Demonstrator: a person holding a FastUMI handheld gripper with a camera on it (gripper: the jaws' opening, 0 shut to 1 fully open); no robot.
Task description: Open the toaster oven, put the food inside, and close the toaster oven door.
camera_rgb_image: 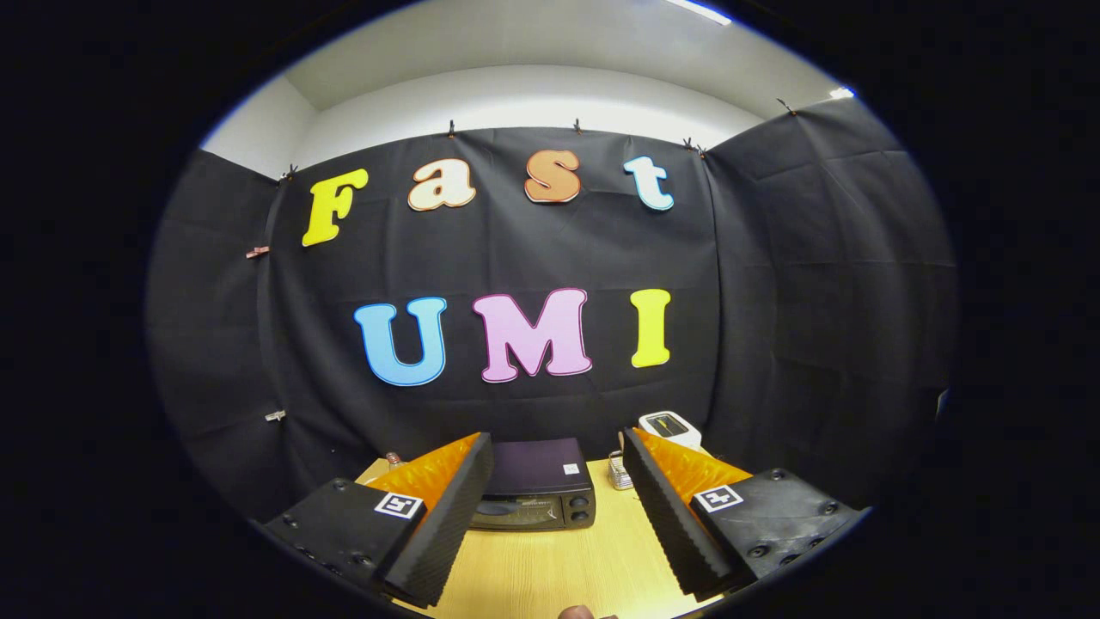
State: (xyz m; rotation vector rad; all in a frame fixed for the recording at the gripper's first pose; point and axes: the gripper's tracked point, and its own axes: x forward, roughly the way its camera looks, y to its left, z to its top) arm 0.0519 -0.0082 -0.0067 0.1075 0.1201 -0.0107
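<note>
The tongs (pixel 559 524) stand wide apart with nothing held between them, their two fingers spread across the lower middle of the frame above the counter (pixel 559 567).

Straight ahead, in the gap between the fingers and beyond their tips, sits the toaster oven (pixel 534 494). Its long side runs left to right across the view, its front faces the tongs, and its knobs show at the right end of that front. The door looks shut, though the oven is small here and its left end lies behind the left finger, so I would not swear to it. A shut door fits both a job waiting to be opened and one closed again; which it is I cannot tell.

What the food is I cannot make out. A small wire basket (pixel 618 471) stands just right of the oven, next to the right finger, and a white gadget with a dark screen (pixel 669 427) sits behind that finger. A small rounded thing (pixel 577 612) pokes in at the bottom centre.

The counter is pale wood grain. Black cloth walls close the booth, with white wall and ceiling above.
</note>
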